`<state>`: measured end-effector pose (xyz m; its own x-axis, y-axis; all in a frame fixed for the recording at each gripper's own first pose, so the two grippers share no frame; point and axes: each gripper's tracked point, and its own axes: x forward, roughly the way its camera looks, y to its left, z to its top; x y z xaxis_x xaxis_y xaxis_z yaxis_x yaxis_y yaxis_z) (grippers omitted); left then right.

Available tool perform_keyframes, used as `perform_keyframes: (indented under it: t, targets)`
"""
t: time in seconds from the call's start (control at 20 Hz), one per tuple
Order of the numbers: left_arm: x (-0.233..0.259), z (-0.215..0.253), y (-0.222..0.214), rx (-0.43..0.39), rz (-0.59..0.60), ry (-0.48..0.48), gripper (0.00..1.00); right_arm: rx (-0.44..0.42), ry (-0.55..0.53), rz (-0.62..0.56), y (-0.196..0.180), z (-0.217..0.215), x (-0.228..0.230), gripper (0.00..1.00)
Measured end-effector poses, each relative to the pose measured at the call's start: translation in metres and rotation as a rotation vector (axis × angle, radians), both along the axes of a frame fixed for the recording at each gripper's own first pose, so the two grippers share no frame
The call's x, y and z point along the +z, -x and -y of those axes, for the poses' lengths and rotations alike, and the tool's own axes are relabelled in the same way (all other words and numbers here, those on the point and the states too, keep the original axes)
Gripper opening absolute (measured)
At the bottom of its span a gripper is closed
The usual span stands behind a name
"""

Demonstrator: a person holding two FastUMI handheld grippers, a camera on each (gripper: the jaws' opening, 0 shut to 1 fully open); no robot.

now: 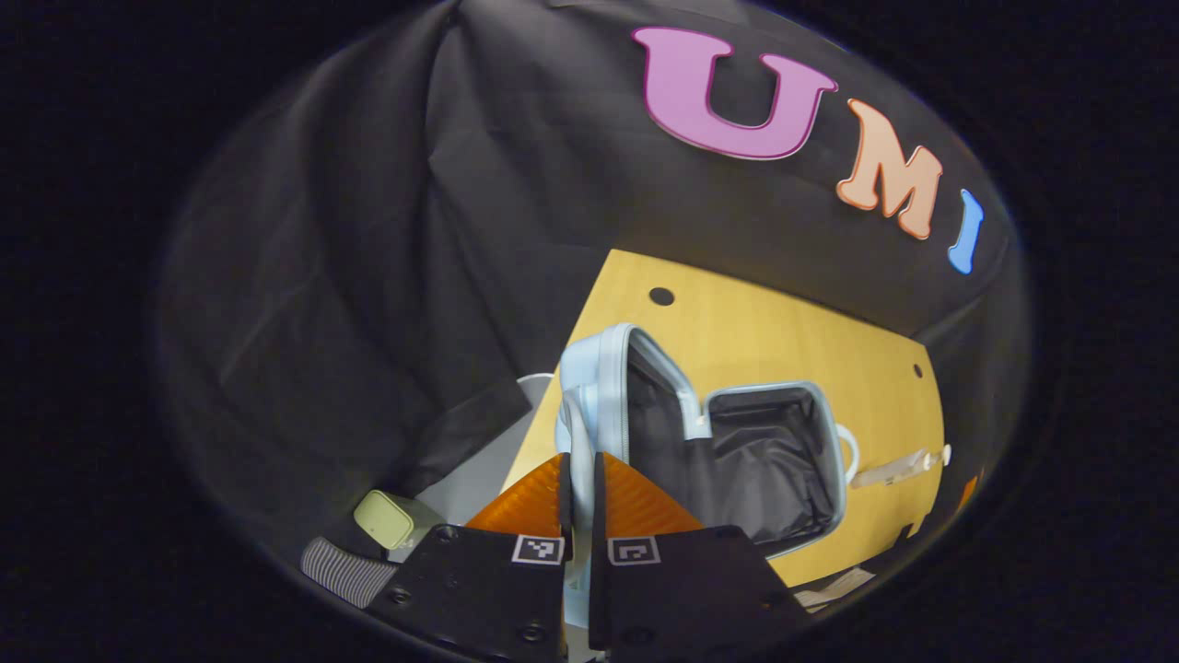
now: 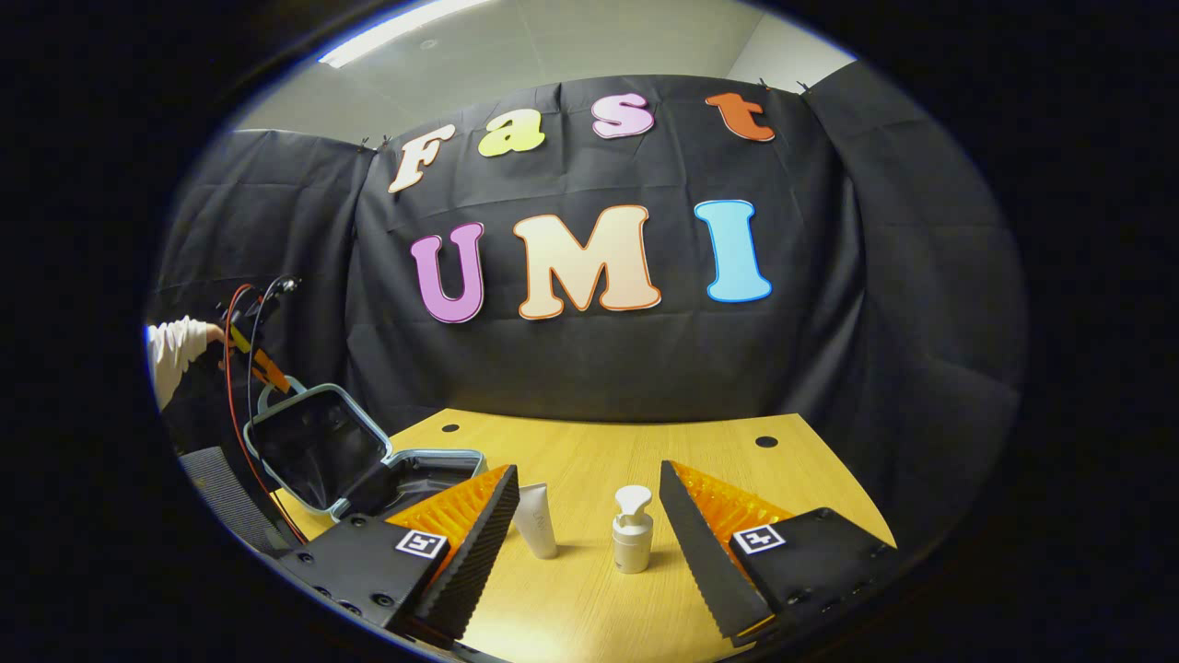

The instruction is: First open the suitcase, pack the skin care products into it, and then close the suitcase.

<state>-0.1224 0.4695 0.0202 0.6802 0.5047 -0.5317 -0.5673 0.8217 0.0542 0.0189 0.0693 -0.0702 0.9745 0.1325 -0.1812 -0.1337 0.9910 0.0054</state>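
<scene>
table [image 2: 589, 599]: yellow wood, round holes near the far edge
chair [image 1: 345, 571]: striped grey, below my view, beside table
box [image 1: 385, 518]: pale green, near chair

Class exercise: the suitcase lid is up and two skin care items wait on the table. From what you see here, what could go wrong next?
1. The left gripper holds the suitcase lid up by its handle; if that grip slips, the lid may drop shut.

2. The pump bottle and the tube stand upright close together between the open right gripper's jaws; closing on one could knock over the other.
</scene>
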Motion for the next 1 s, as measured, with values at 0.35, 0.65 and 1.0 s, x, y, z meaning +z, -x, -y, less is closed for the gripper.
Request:
perform_keyframes:
  t: [0.35,0.65,1.0]
  targets:
    - [-0.104,-0.078,0.033,0.131,0.040,0.168,0.03,-0.011,0.021,-0.028,-0.003,-0.001,-0.006,0.96]
    - [-0.166,-0.099,0.045,0.192,0.041,0.235,0.12,-0.006,-0.005,-0.054,-0.011,-0.007,-0.011,0.96]
    - [-0.076,-0.061,0.040,0.121,0.177,0.039,0.87,-0.001,-0.007,-0.066,-0.017,-0.005,-0.017,0.96]
